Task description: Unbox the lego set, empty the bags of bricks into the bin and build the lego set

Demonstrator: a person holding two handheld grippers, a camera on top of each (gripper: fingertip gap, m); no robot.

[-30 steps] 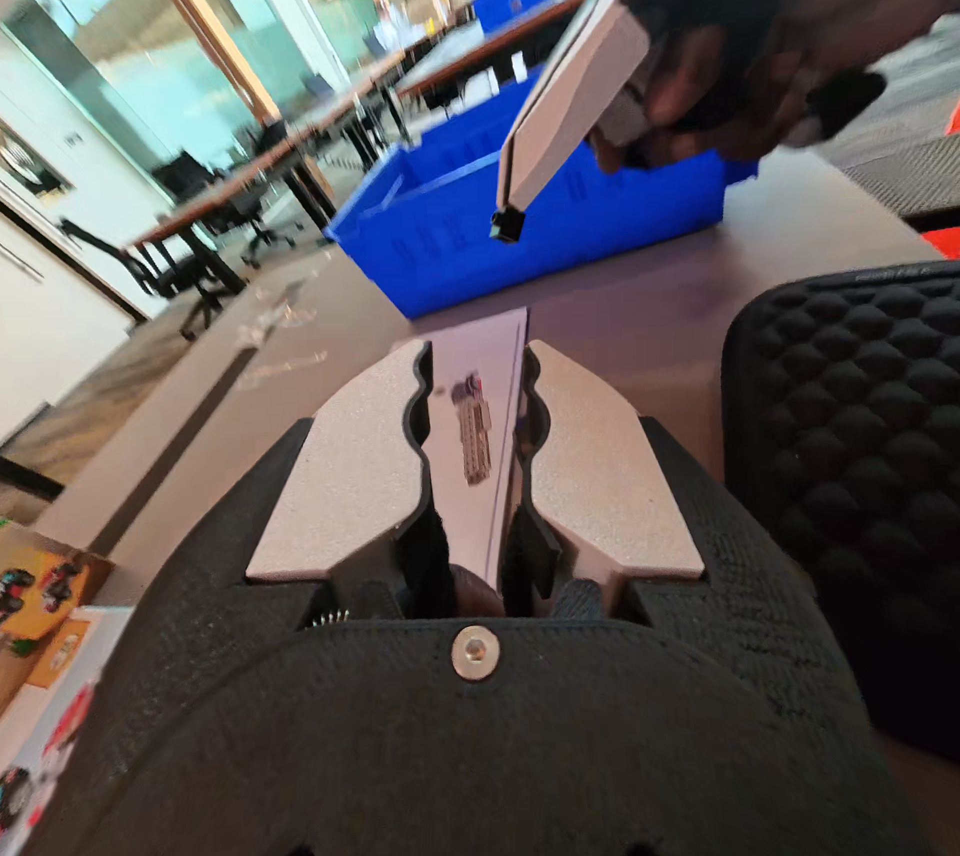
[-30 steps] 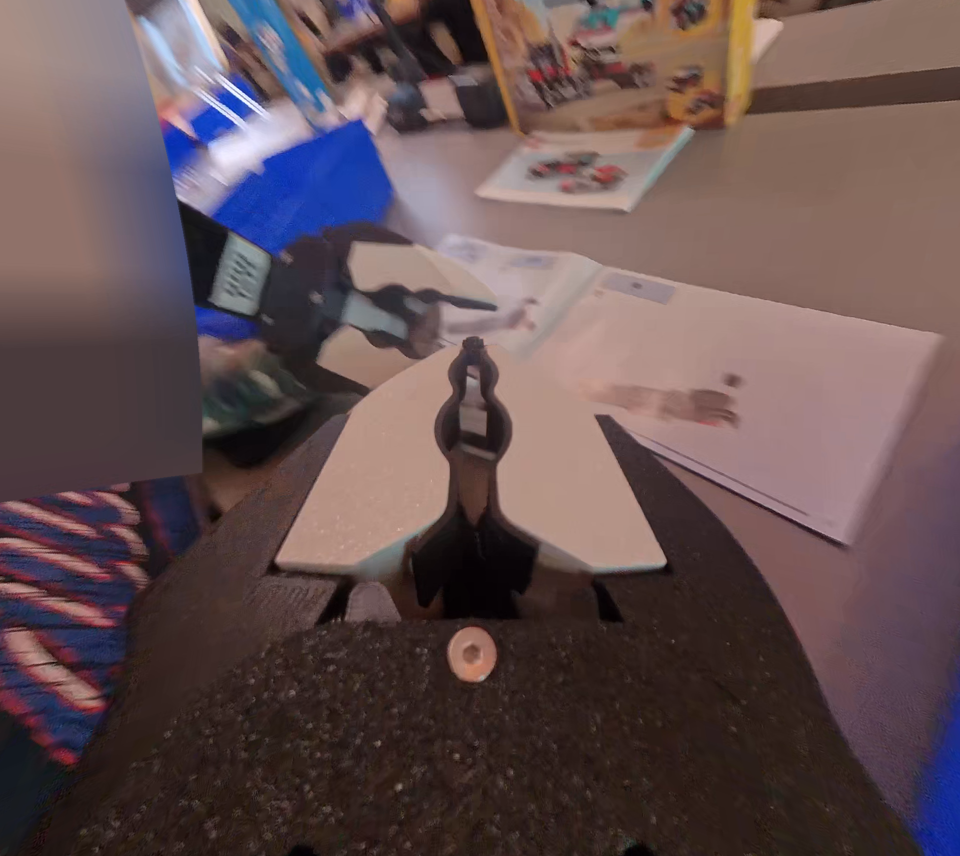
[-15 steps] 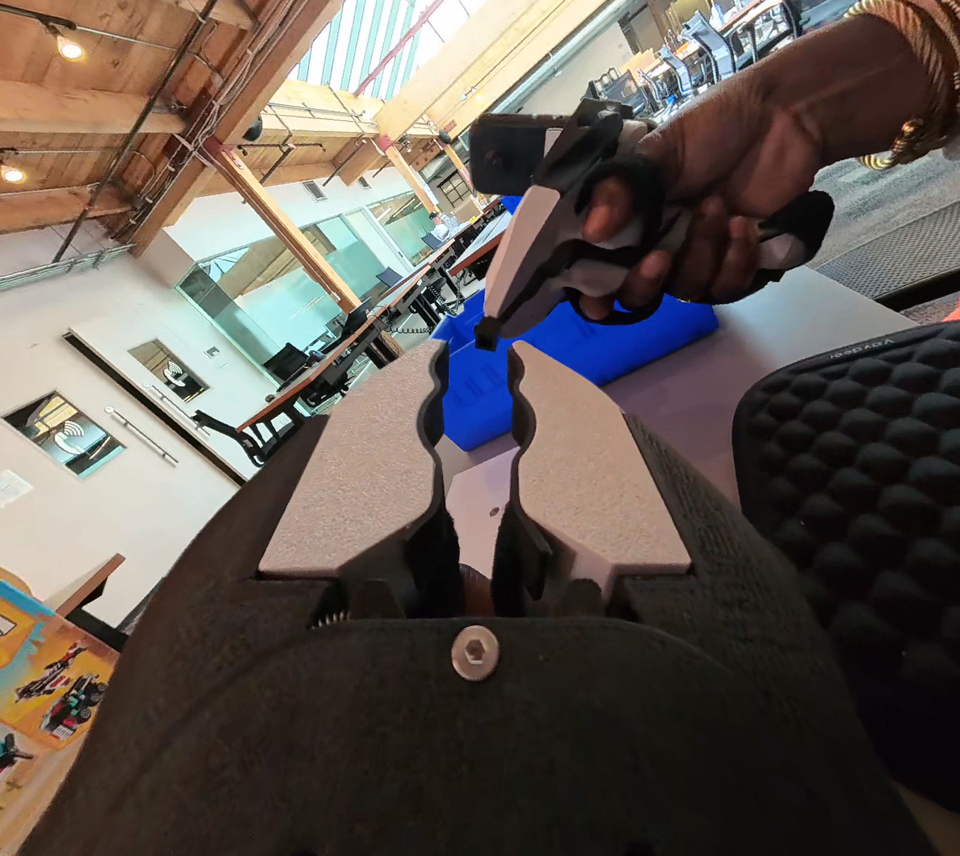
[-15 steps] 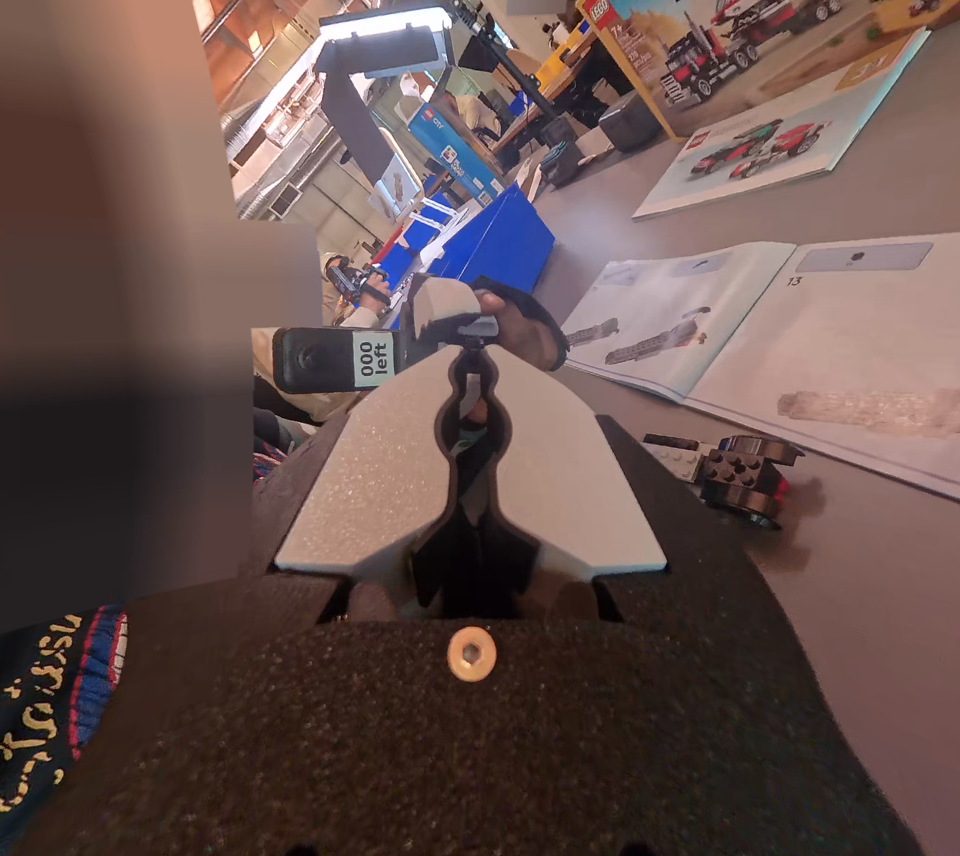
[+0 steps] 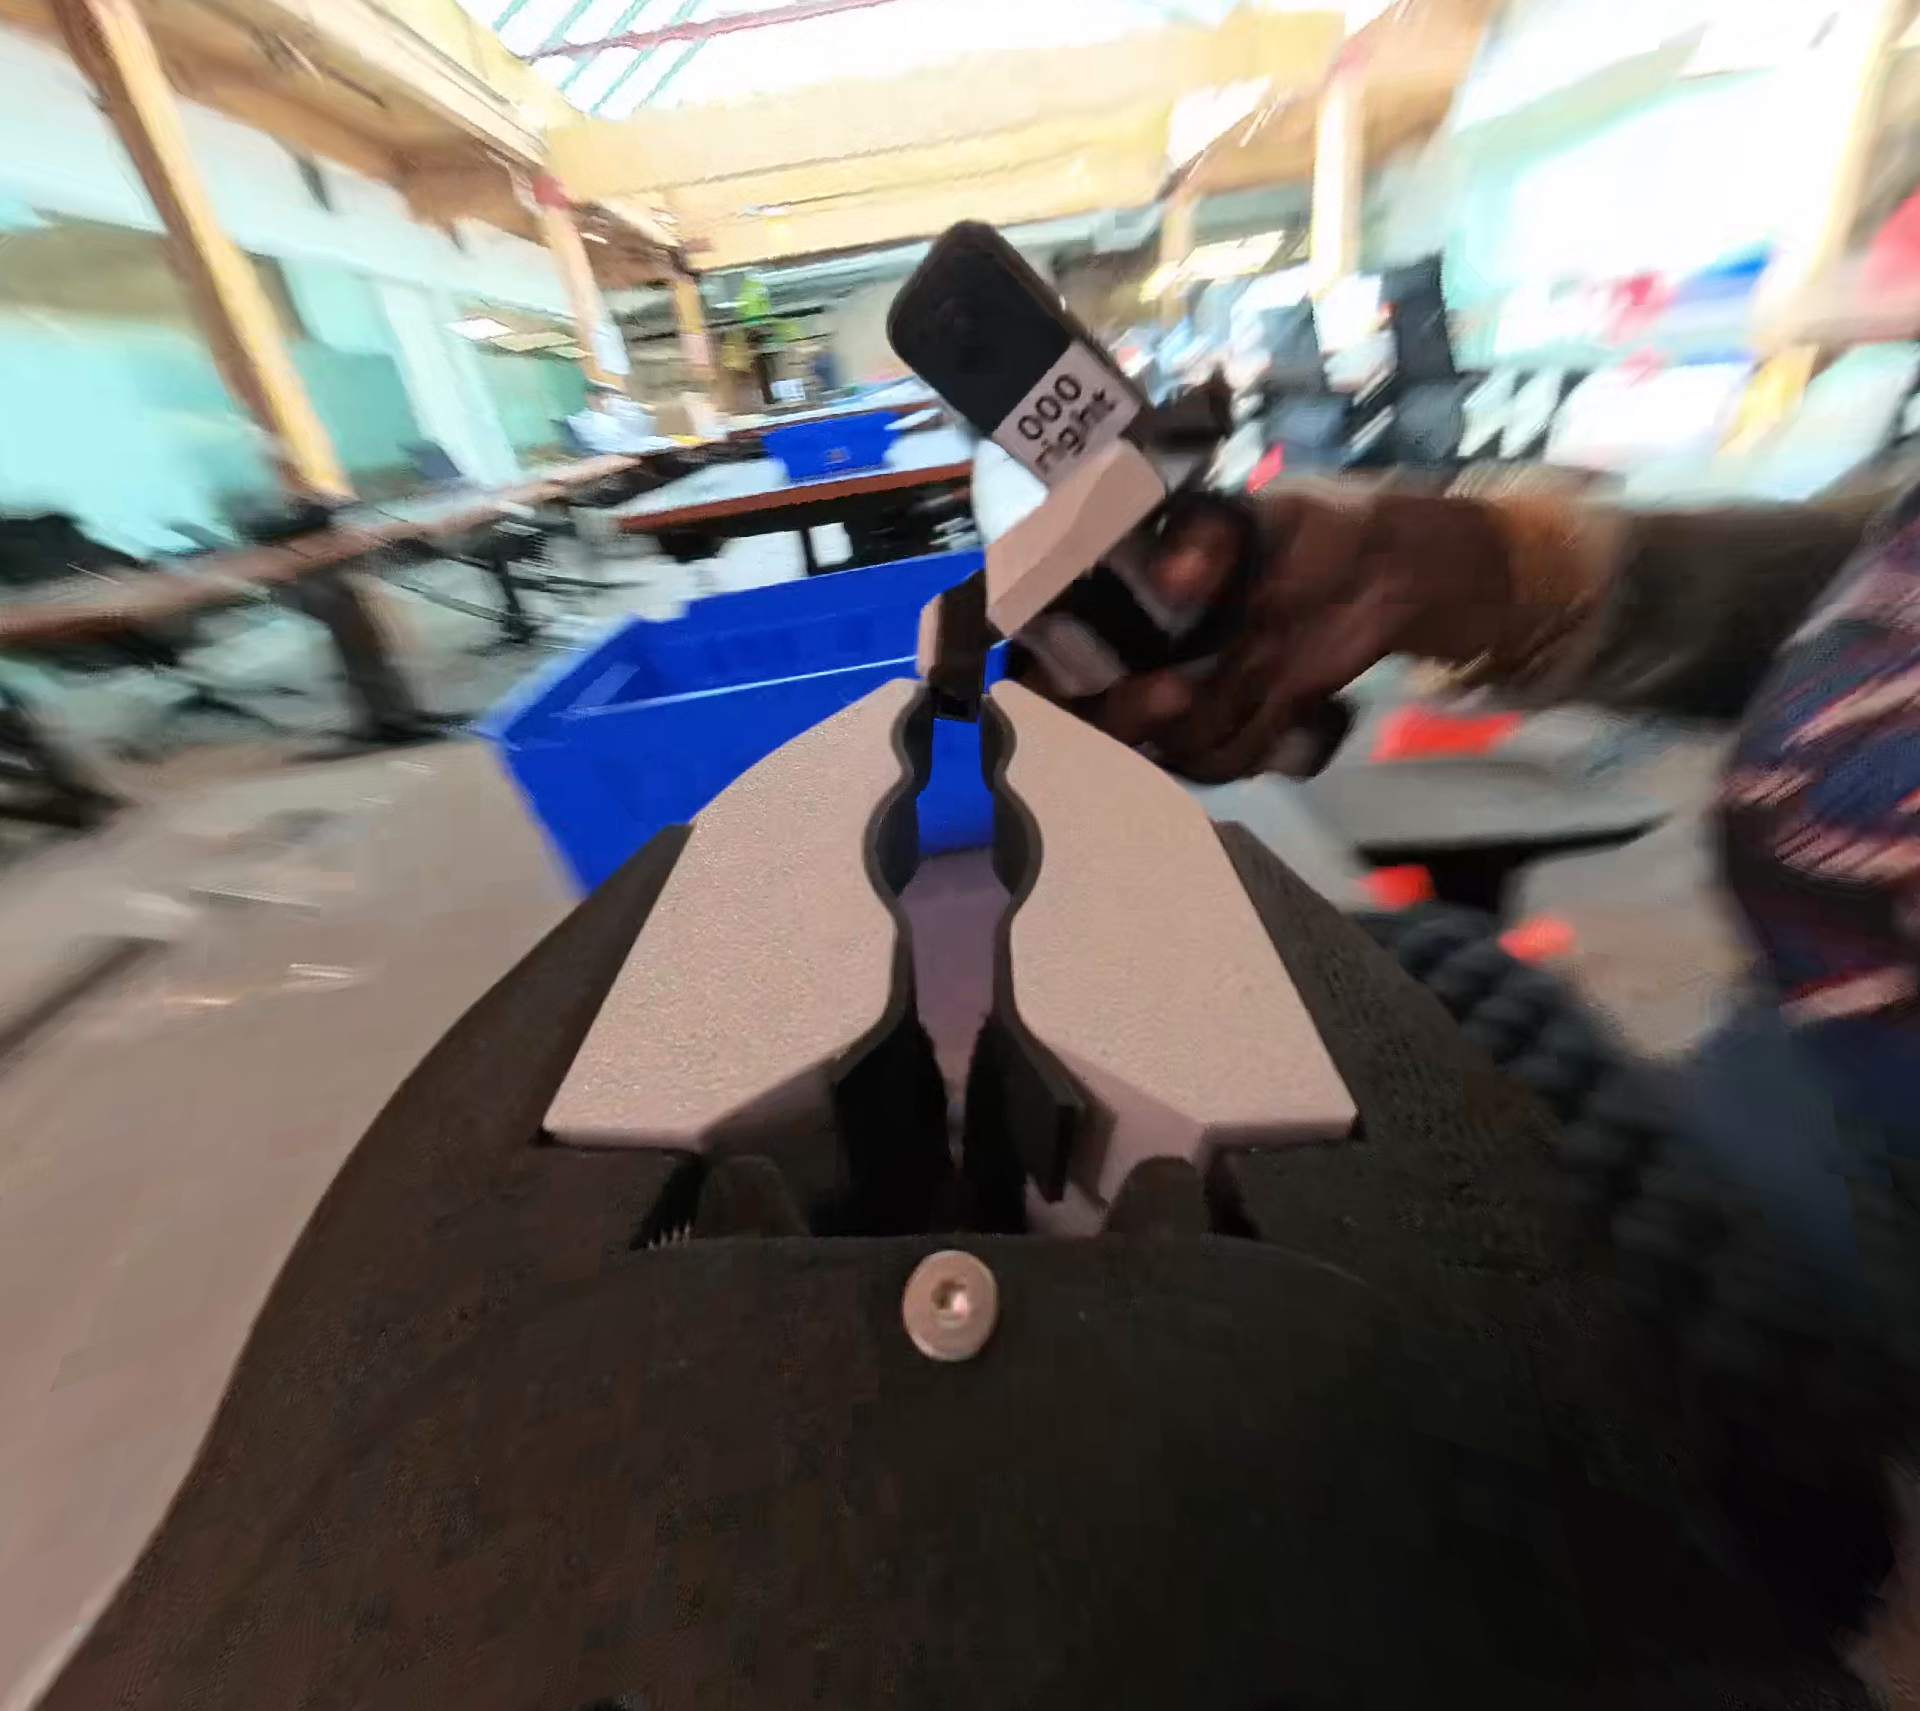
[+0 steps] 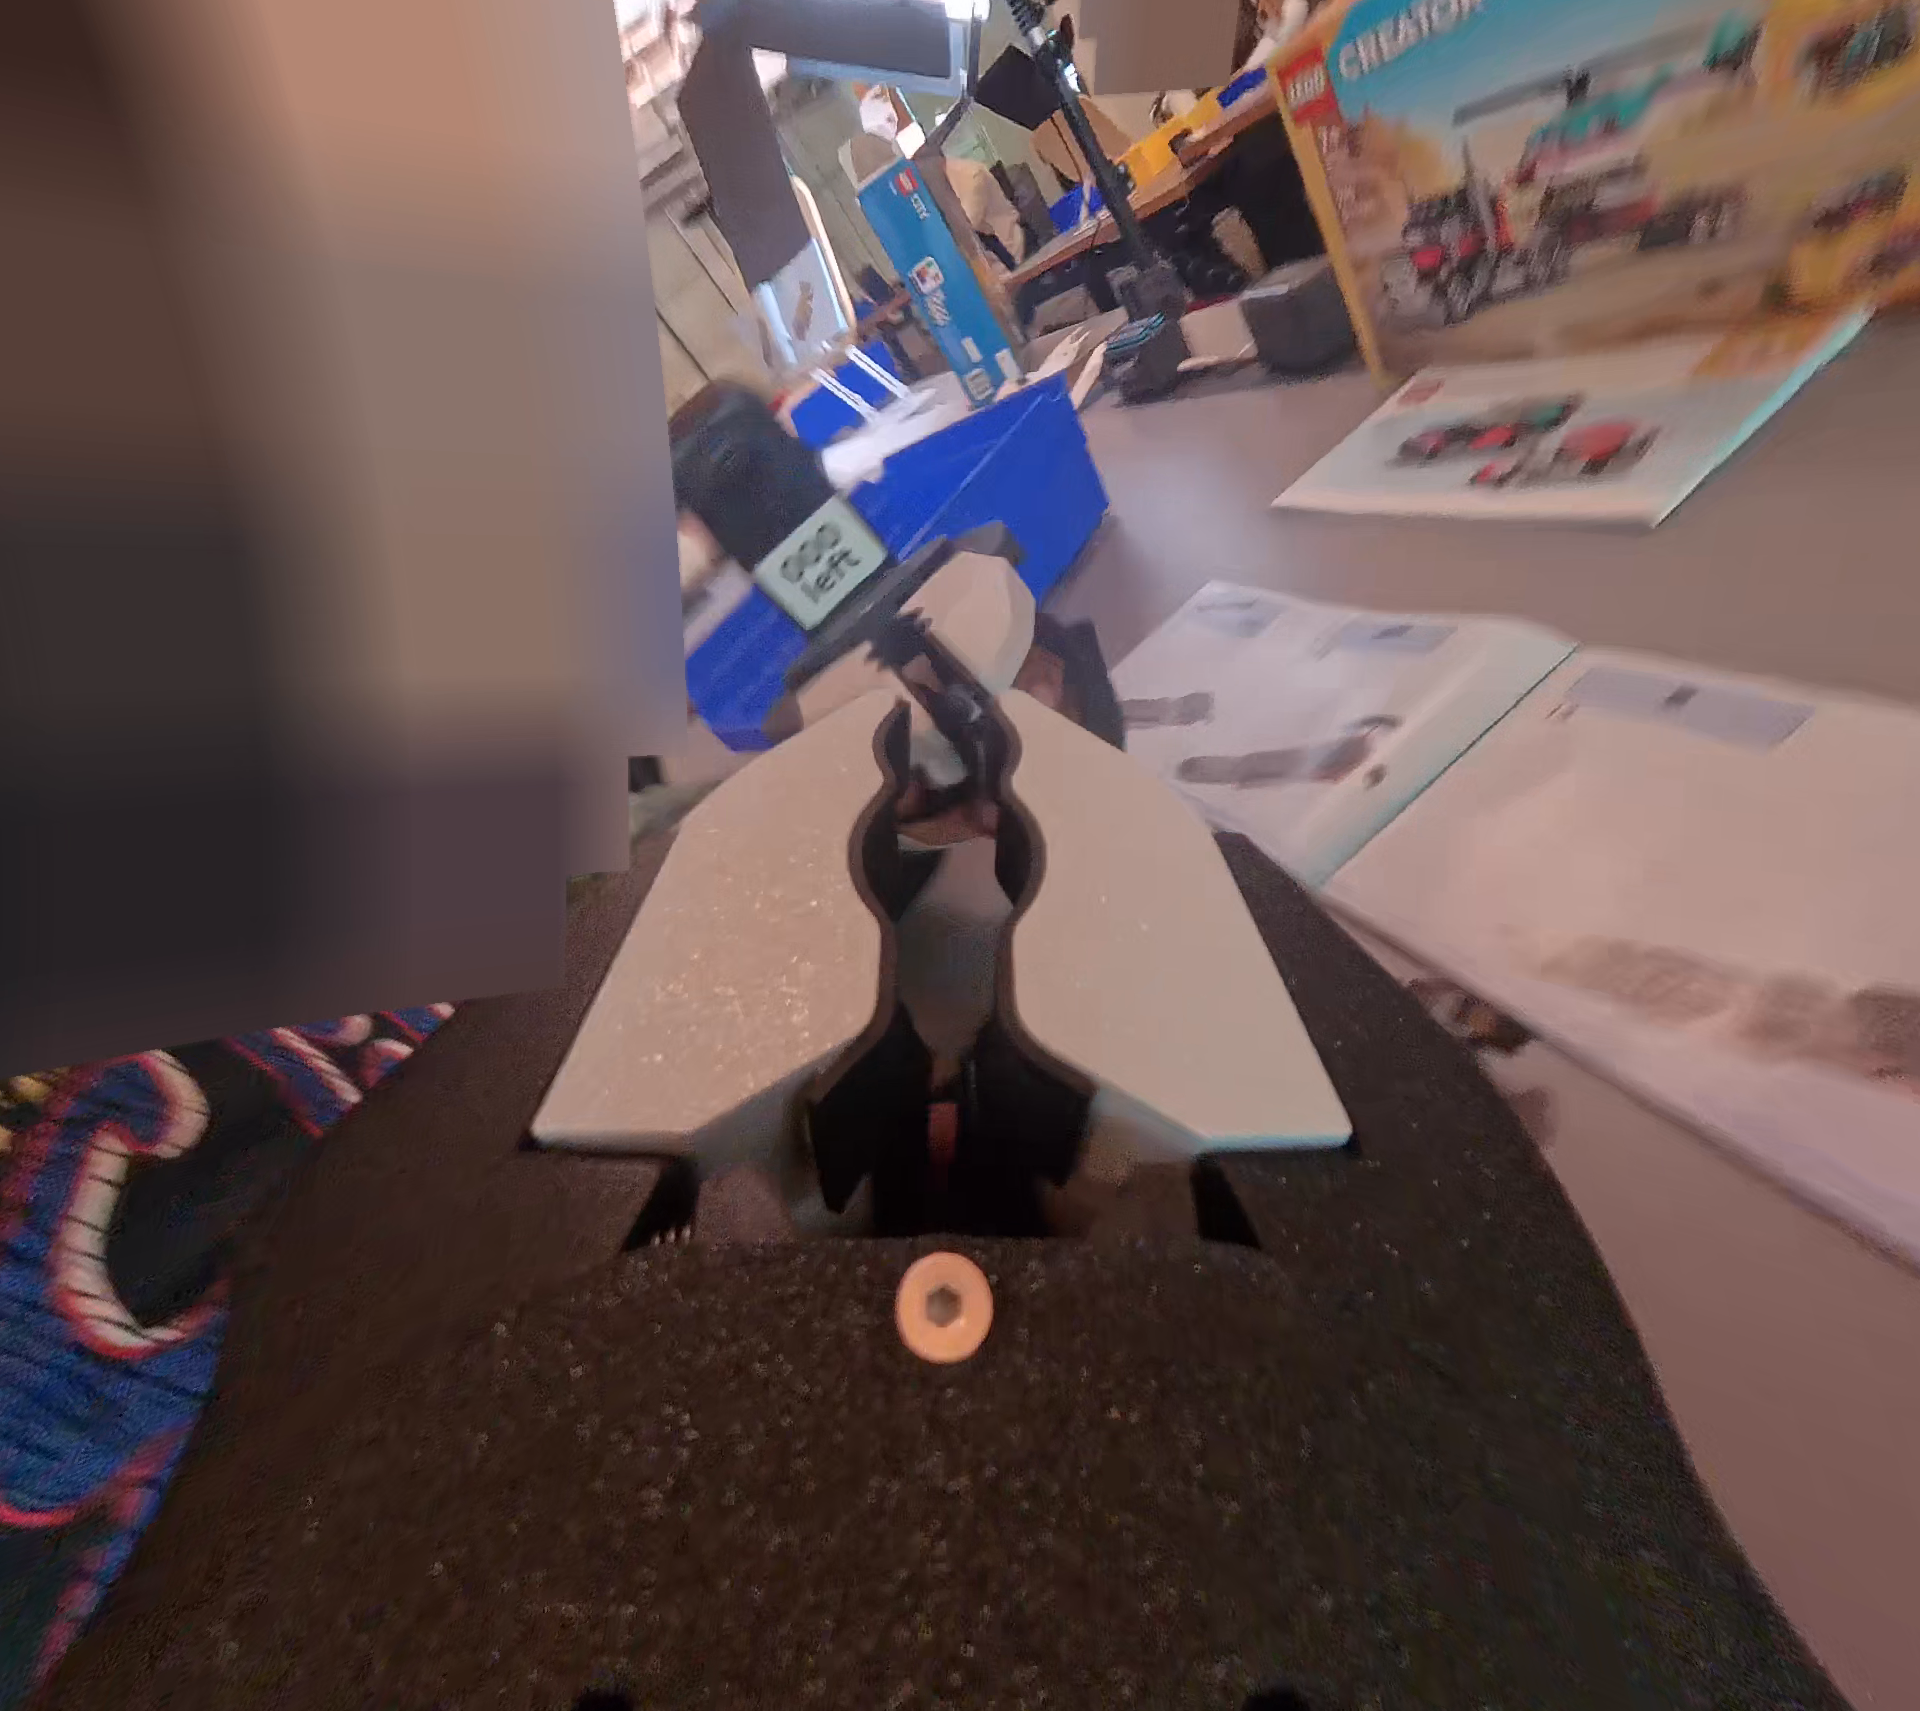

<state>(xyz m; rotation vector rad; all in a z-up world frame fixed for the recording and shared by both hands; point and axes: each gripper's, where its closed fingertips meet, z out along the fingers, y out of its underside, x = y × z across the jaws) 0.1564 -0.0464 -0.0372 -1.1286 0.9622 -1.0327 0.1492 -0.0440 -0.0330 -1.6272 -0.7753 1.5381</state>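
Facing labelled right tool (image 5: pixel 951 687), printed lego box (image 6: pixel 1610 134)

Each tool (image 5: pixel 951 711) has pale grey fingers (image 5: pixel 758 955) on a black body. Ahead of the left tool sits a bright blue bin (image 5: pixel 727 726). To the right tool's (image 6: pixel 948 726) right lie a white instruction booklet (image 6: pixel 1558 788) on the grey worktop (image 6: pixel 1714 1349) and a yellow-edged, sky-blue box (image 6: pixel 1579 134). A sleeve (image 6: pixel 94 1194) shows a blue, red and white pattern.
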